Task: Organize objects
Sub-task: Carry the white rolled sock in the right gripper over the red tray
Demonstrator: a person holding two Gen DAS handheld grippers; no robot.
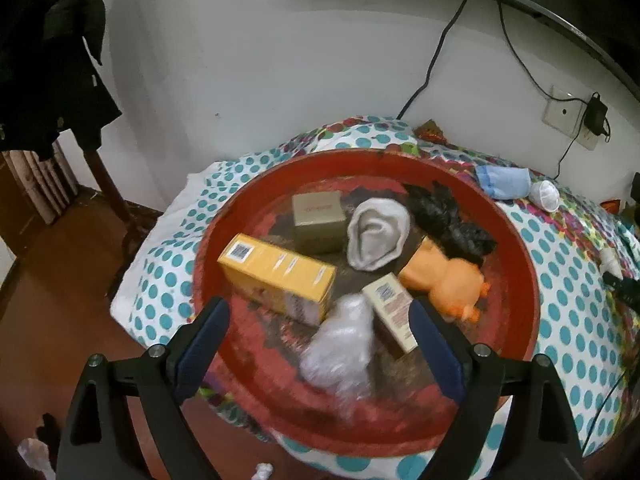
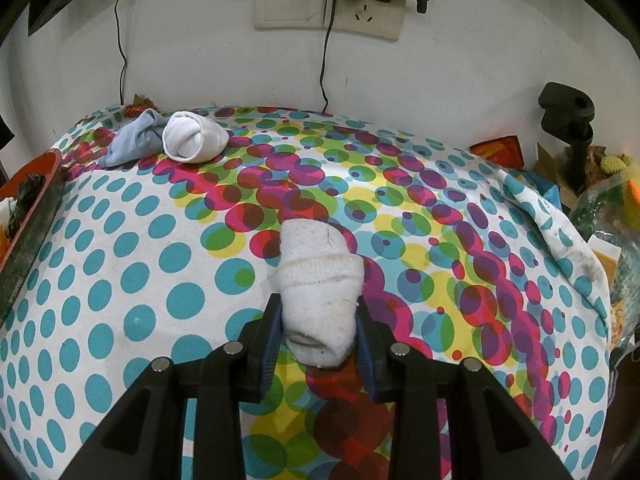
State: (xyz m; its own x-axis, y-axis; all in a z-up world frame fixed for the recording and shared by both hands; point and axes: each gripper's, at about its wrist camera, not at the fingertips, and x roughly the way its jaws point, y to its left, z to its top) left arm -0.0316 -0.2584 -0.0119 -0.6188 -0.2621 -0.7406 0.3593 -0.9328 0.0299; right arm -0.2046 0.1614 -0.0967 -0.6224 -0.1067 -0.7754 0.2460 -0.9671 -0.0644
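My left gripper point(image 1: 320, 314) is open above the near side of a round red tray point(image 1: 224, 232). In the tray lie a yellow box point(image 1: 276, 276), an olive box point(image 1: 318, 216), a small white box point(image 1: 390, 308), a grey ear model point(image 1: 376, 232), an orange toy point(image 1: 444, 280), a black crumpled thing point(image 1: 448, 216) and a clear plastic wad point(image 1: 340, 352), which lies between my fingers. My right gripper point(image 2: 318, 312) is shut on a rolled white sock point(image 2: 320, 280) over the dotted cloth point(image 2: 140, 280). Another white sock roll point(image 2: 194, 140) and a blue sock point(image 2: 136, 138) lie at the far edge.
The tray's rim point(image 2: 28, 208) shows at the left of the right wrist view. A black stand point(image 2: 568, 128) and bags of clutter point(image 2: 608, 208) sit at the right. Wall sockets point(image 2: 332, 4) with cables hang behind. A wooden floor point(image 1: 60, 280) lies left of the table.
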